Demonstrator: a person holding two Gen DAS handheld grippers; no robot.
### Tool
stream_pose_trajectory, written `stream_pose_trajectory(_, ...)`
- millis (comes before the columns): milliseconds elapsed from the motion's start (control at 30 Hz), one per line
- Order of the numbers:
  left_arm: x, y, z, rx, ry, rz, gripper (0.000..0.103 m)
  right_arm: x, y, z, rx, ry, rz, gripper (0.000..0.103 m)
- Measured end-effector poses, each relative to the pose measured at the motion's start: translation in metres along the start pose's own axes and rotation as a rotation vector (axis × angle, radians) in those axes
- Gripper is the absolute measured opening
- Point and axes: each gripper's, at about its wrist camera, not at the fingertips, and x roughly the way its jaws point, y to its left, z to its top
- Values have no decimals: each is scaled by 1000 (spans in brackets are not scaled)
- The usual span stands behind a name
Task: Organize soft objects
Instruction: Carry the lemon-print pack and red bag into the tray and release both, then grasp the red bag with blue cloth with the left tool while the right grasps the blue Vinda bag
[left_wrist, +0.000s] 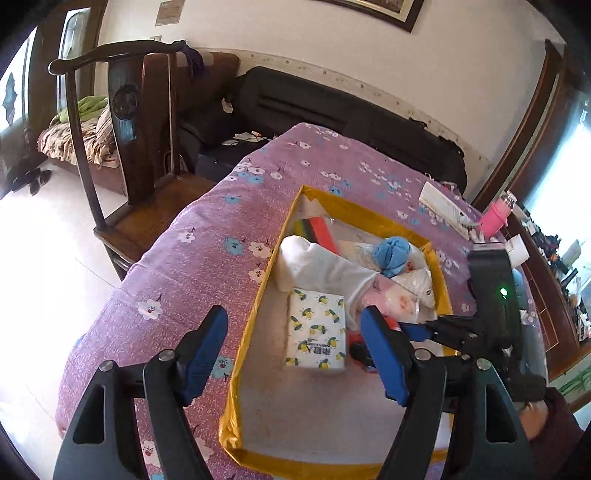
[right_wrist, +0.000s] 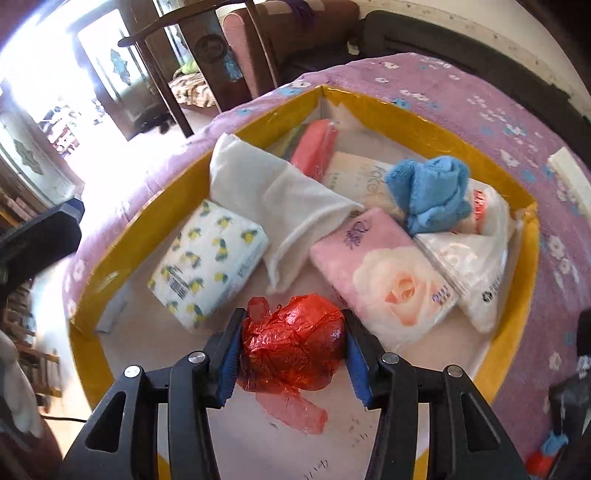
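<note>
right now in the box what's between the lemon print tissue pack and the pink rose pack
The rolled white towel lies slanted between the lemon-print tissue pack and the pink rose pack, its lower end between them. The right wrist view shows this clearly.

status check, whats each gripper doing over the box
Left gripper open, empty. Right gripper fingers bracket red plastic bag in yellow-edged box. Nothing blocking.

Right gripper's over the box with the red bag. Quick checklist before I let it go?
1. Red plastic bag between the right gripper pads: ok, both pads touch it.
2. Bag inside the yellow-edged box: ok.
3. Bare floor under the bag: ok.
4. Clear of the lemon tissue pack and rose tissue pack: ok, close though.
5. Left gripper empty, open: ok.
6. Bag resting on the floor: cannot tell.
</note>
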Motion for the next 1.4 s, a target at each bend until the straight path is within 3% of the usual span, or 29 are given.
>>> stream_pose_trajectory(100, -3, -2, 0, -14, -8, -15, 78, -18, 3, -5, -3, -38, 24, 67)
stream_pose_trajectory(167, -6, -5, 0, -20, -20, -10, 85, -43, 2, -11, 4, -107, 2, 78)
stream_pose_trajectory(233, -11, -11, -1, -17, -35, 5, 92, -71, -8, -22, 27, -171, -11, 82)
stream_pose_trajectory(300, -14, -17, -1, -13, -44, 21, 94, -106, -28, -39, 79, -246, -41, 83)
stream_pose_trajectory(433, -13, -33, -4, -4, -37, -34, 94, -163, -80, -85, 208, -370, -147, 87)
stream_pose_trajectory(533, -9, -58, -9, 29, -21, -59, 94, -194, -120, -125, 321, -412, -225, 90)
stream_pose_trajectory(700, 3, -118, -22, 125, 32, -124, 94, -220, -190, -199, 534, -397, -327, 91)
stream_pose_trajectory(933, 35, -215, -55, 292, 151, -218, 94, -229, -237, -269, 679, -382, -336, 91)
stream_pose_trajectory(1167, 85, -286, -82, 388, 254, -236, 94, -206, -246, -256, 611, -335, -307, 91)
stream_pose_trajectory(1400, 99, -286, -88, 358, 276, -192, 94, -164, -263, -227, 606, -247, -325, 90)
